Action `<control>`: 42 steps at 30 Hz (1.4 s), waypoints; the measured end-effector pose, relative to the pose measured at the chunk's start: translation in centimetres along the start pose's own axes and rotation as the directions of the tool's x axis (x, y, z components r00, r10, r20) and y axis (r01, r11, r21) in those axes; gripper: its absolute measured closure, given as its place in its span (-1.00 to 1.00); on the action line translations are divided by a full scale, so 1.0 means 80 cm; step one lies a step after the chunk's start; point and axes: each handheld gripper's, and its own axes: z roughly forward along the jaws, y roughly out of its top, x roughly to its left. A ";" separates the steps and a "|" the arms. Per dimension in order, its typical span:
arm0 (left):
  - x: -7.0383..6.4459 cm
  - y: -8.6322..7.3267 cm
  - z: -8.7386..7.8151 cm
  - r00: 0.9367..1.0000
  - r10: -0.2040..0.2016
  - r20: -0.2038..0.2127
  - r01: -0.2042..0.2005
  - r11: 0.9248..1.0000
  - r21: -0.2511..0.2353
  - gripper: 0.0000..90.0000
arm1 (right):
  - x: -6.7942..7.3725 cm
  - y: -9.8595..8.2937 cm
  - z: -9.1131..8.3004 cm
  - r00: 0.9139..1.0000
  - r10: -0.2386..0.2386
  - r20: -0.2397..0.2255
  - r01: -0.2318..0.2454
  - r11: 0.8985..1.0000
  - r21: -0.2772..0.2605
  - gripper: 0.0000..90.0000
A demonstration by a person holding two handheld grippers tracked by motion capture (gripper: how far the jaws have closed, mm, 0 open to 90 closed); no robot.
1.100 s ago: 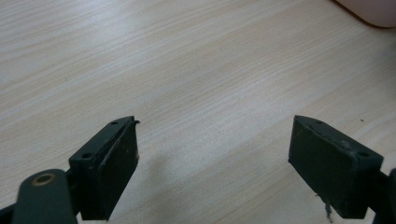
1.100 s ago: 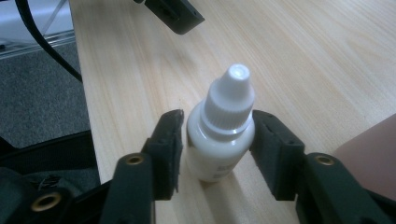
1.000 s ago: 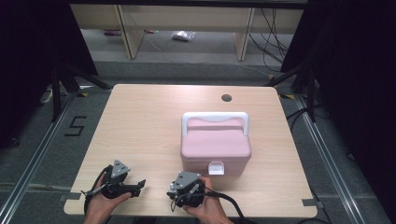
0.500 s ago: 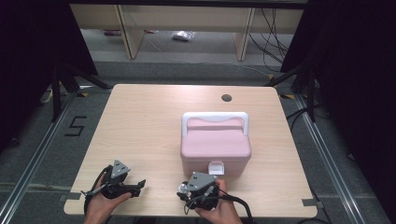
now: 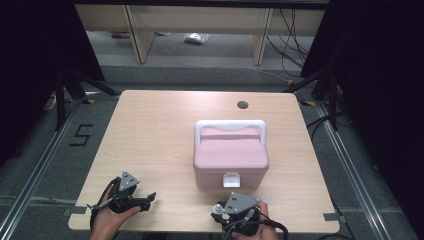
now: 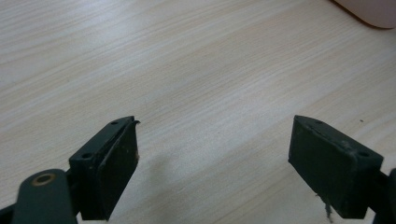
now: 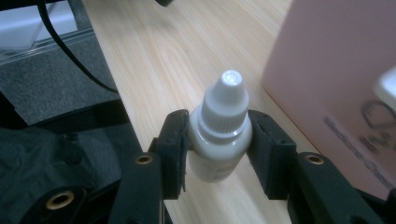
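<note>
Since a second ago the right gripper [image 5: 218,210] has slid rightward along the near table edge, now below the white latch of the pink plastic lidded box [image 5: 230,160]. Its jaws clamp a small white plastic dropper bottle [image 7: 220,135], cap outward, just beside the box's front wall. The left gripper [image 5: 145,199] stays low over the pale wooden table [image 5: 150,140], jaws wide apart and empty.

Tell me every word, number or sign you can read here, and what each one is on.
"5": marked in black on the grey floor left of the table.
Dark print and a round mark on the front of the pink box: too blurred to read in the right gripper view.
White dropper bottle, held by the right gripper: no readable label.
</note>
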 end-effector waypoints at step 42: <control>-0.001 0.000 0.001 1.000 0.008 0.000 -0.008 1.000 0.003 -0.66 | -0.115 -0.118 -0.116 0.882 0.298 0.366 -0.307 0.951 -0.034 0.34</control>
